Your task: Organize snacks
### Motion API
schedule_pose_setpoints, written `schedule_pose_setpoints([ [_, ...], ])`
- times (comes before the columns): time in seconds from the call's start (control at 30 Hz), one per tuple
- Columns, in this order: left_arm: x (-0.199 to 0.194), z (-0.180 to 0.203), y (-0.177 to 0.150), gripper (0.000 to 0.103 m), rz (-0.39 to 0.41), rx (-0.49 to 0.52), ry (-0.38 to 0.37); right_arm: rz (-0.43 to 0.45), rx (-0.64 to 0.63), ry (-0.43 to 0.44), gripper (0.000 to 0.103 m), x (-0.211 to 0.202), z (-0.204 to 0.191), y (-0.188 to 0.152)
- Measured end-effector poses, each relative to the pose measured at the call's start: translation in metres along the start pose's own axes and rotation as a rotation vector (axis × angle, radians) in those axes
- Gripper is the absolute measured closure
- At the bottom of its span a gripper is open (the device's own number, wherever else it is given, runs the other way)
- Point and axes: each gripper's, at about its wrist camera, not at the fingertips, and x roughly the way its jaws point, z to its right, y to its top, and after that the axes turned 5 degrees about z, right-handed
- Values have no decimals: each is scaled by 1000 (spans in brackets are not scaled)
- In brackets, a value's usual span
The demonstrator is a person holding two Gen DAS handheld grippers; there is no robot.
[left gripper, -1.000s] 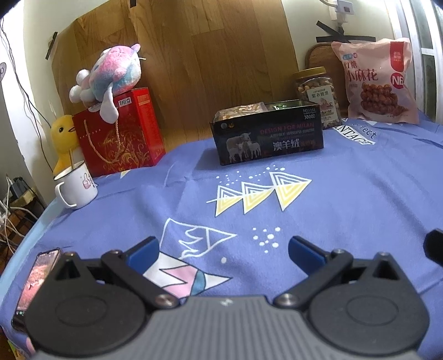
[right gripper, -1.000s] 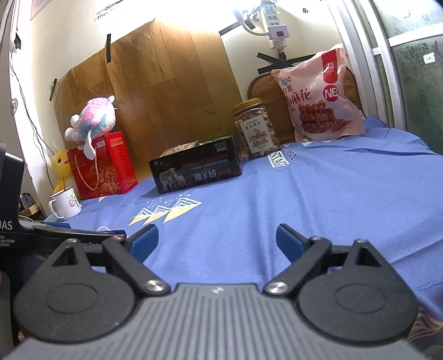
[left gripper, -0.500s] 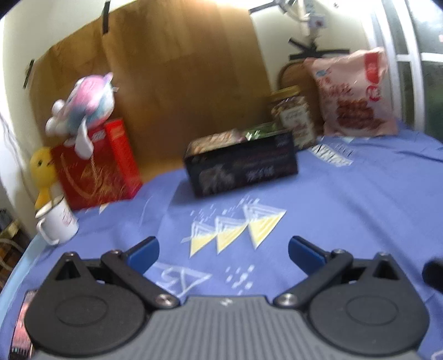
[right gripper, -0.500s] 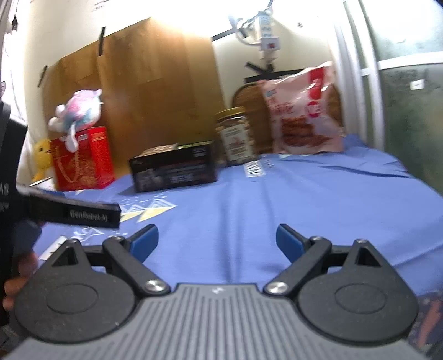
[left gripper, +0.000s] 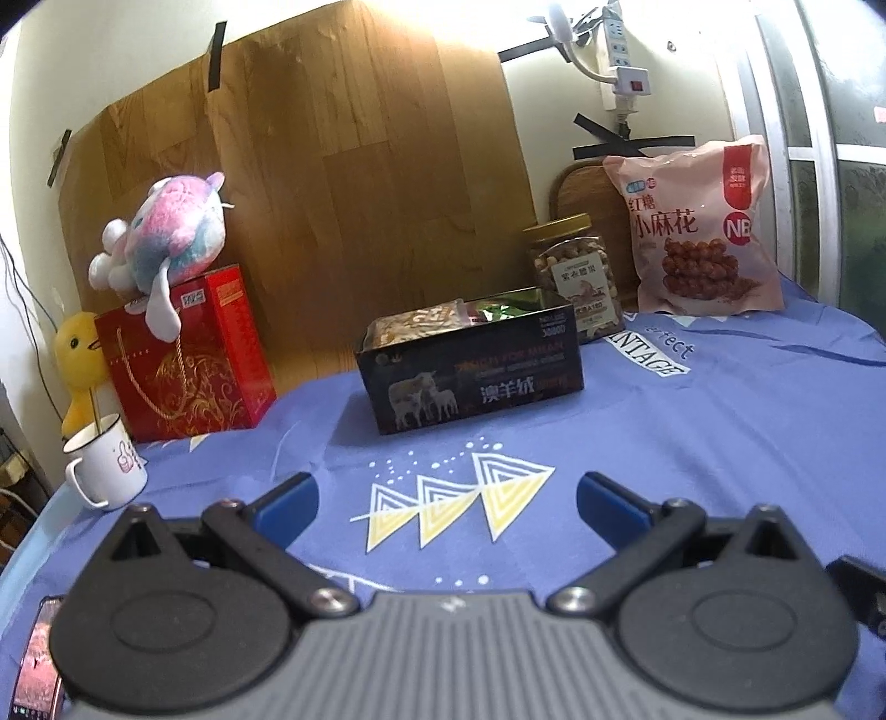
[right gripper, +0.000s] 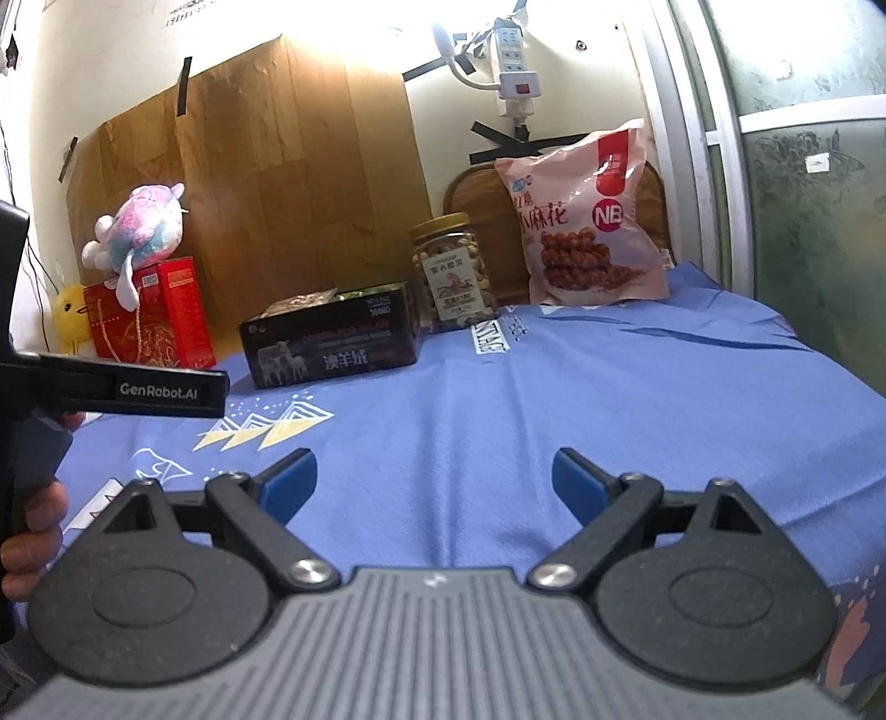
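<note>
While both the left gripper point(left gripper: 446, 493) and right gripper point(right gripper: 434, 482) stood apart and empty, the clear plastic nut jar point(right gripper: 453, 272) far ahead risked toppling against the black cardboard box point(right gripper: 331, 340) touching it.

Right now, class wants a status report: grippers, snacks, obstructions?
Left gripper open, empty. Right gripper open, empty. Black box holds packets; nut jar, pink snack bag behind it. Path clear.

We saw sharp, evenly lit frames; glare blew out the wall point(right gripper: 343, 16) in the right view, and fisheye bending curved the edges.
</note>
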Motion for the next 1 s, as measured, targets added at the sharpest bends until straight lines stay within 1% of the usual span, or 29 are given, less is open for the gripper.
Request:
schedule_pose_setpoints([
  [0.1, 2, -3, 1, 0, -24, -19, -17, -3, -14, 19, 9, 0, -1, 5],
  [0.17, 3, -4, 3, 0, -34, -26, -30, -22, -24, 42, 9, 3, -2, 11],
  [0.27, 1, -5, 6, 0, -20, -28, -16, -49, -19, 58, 9, 8, -4, 16],
  [0.43, 1, -7, 7, 0, -25, -32, -5, -74, 2, 85, 9, 8, -9, 10],
  [0.57, 2, -6, 6, 0, -35, -24, -8, -85, 6, 89, 9, 8, -11, 8],
  [0.77, 0, -3, 6, 0, -30, -14, -19, -98, 28, 88, 9, 9, -9, 6],
  [1.0, -5, 0, 7, 0, -10, -2, -26, -94, 37, 87, 9, 8, -8, 6],
])
